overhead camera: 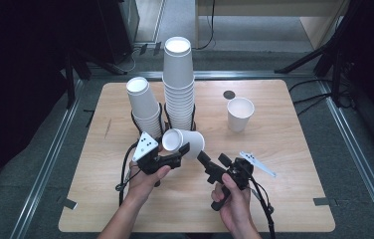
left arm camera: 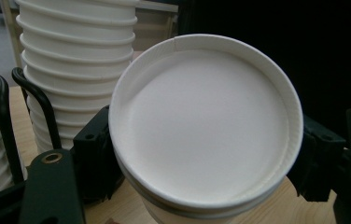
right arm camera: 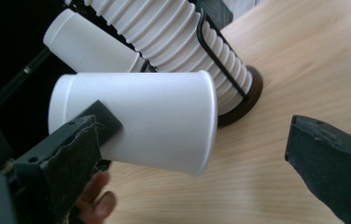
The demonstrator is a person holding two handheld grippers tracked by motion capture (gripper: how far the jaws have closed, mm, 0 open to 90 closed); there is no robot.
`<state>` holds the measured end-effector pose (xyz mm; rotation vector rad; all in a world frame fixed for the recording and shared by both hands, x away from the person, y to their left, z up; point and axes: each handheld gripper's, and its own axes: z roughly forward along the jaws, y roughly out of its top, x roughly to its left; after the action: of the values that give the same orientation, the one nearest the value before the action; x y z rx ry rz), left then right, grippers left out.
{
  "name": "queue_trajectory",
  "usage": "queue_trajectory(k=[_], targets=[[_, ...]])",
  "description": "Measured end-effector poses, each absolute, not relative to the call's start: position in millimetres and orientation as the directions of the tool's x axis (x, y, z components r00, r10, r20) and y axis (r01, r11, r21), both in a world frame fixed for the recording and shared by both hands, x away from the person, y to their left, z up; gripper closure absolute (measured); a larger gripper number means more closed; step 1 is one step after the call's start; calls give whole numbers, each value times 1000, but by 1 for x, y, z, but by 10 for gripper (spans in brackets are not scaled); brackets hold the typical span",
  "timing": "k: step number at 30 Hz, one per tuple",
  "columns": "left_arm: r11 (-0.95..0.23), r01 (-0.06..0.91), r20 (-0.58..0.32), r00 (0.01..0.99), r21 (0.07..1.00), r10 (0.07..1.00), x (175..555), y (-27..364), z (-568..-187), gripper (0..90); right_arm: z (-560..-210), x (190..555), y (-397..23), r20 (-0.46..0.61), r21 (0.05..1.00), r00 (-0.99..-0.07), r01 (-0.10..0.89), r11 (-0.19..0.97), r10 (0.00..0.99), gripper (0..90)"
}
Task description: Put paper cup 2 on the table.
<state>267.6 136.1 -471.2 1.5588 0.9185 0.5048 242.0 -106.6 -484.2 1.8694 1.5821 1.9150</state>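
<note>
A white paper cup [overhead camera: 191, 138] lies on its side just above the table in front of the two stacks, with my left gripper [overhead camera: 179, 149] shut on it. In the left gripper view the cup's round bottom [left arm camera: 206, 121] faces the camera, with a black jaw pressed on either side. My right gripper [overhead camera: 213, 159] stands open just right of the cup, pointing at it. In the right gripper view the cup [right arm camera: 159, 121] lies across the frame with its rim to the right. The two jaws of the right gripper [right arm camera: 194, 130] stand wide apart in front of it.
Behind the held cup, a tall stack of white cups [overhead camera: 178, 84] and a shorter leaning stack [overhead camera: 142, 104] stand in black wire holders. A single upright cup [overhead camera: 239, 113] and a small dark disc [overhead camera: 229, 94] sit at the back right of the wooden table [overhead camera: 284, 199].
</note>
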Motion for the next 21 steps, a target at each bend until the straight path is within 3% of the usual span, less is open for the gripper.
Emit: queue_trajectory(k=[8, 21], targets=[[4, 257, -166, 611, 967, 774, 266, 128, -475, 242, -487, 243, -108, 897, 381, -99, 670, -637, 432, 0], [16, 248, -172, 623, 969, 763, 264, 122, -478, 241, -491, 245, -98, 976, 22, 138, 706, -708, 167, 0]])
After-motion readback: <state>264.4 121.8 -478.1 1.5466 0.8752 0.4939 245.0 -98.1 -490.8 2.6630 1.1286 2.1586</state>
